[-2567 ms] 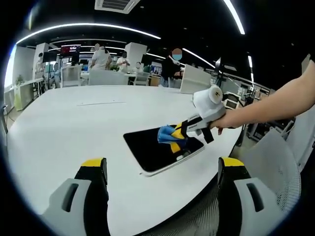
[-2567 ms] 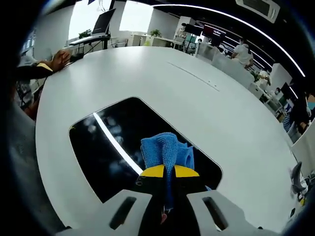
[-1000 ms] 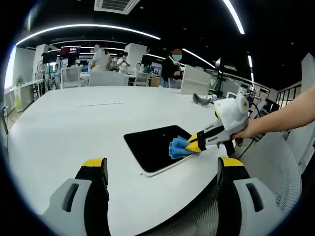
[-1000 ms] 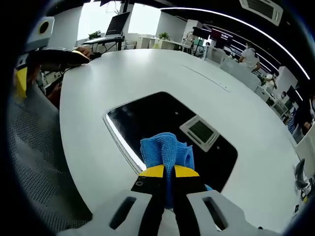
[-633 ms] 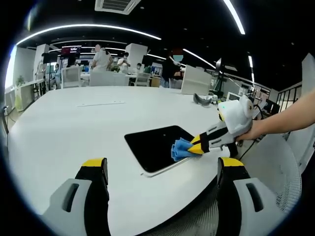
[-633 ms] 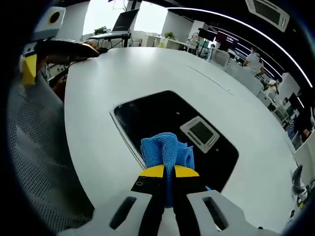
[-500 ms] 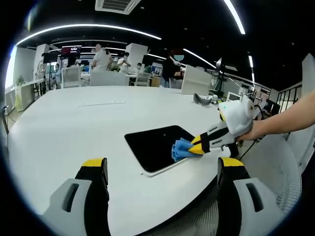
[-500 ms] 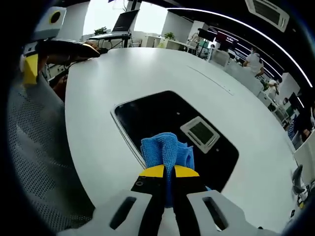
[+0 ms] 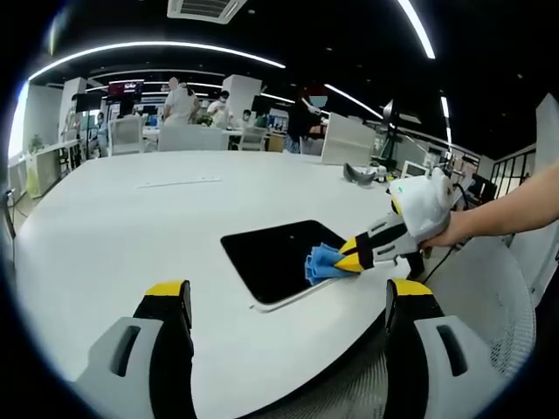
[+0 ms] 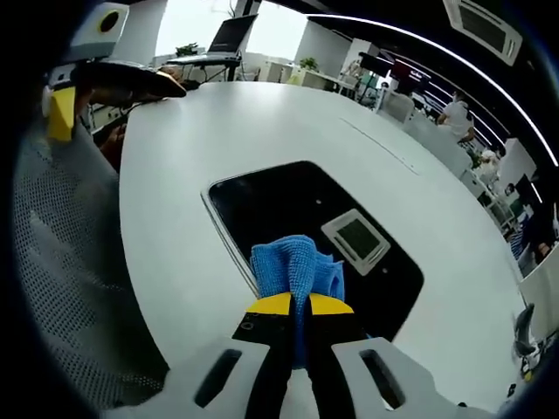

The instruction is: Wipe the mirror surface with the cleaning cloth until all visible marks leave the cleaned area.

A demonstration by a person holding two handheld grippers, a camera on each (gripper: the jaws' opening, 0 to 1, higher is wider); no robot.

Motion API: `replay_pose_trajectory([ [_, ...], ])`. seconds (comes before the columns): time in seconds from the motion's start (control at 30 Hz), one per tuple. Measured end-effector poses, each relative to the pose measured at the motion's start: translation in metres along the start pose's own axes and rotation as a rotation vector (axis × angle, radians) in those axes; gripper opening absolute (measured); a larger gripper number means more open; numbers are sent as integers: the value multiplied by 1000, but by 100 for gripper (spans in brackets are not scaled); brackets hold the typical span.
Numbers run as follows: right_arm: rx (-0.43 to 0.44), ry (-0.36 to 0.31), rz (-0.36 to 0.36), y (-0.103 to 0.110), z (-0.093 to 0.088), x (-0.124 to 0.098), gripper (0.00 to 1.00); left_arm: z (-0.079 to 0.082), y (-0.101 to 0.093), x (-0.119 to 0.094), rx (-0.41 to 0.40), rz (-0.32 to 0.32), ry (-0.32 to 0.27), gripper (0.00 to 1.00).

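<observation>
A dark rectangular mirror [image 9: 275, 259] [image 10: 297, 218] lies flat on the white table [image 9: 113, 227] near its front edge. My right gripper [image 10: 293, 305] [image 9: 347, 259] is shut on a blue cleaning cloth [image 10: 294, 266] [image 9: 322, 264], which rests on the mirror's near right edge. A person's hand holds that gripper from the right in the left gripper view. My left gripper [image 9: 288, 301] stands open above the table's near edge, short of the mirror, with nothing between its fingers. The mirror reflects a ceiling vent [image 10: 353, 234].
A mesh chair back [image 9: 489, 305] stands at the table's right side. A grey object [image 9: 356, 175] lies on the far right of the table. Several people and chairs are behind the table. The left gripper and a hand [image 10: 105, 78] show at upper left in the right gripper view.
The right gripper has drawn the cloth from the mirror's middle toward its near right edge, then held almost still over the last half second. The left gripper has not moved.
</observation>
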State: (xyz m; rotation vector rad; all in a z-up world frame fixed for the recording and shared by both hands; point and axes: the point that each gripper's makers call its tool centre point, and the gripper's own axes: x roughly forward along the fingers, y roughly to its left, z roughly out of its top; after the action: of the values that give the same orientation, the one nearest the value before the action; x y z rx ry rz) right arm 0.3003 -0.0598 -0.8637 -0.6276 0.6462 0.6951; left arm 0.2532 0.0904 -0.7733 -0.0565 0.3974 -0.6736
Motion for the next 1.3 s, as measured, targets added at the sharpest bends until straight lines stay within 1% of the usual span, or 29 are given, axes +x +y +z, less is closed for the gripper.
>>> replay_pose_trajectory([
  [0.2,-24,-4,12,-1,0,0,0,-1,1,0,-1,3,5,92],
  [0.57,-27,-7,28,-4,-2,1,0,0,2,1,-1,5,4,91],
  [1.3,-5,18,1,-25,-30,-16,0,-1,1,0,0,4,7,91],
])
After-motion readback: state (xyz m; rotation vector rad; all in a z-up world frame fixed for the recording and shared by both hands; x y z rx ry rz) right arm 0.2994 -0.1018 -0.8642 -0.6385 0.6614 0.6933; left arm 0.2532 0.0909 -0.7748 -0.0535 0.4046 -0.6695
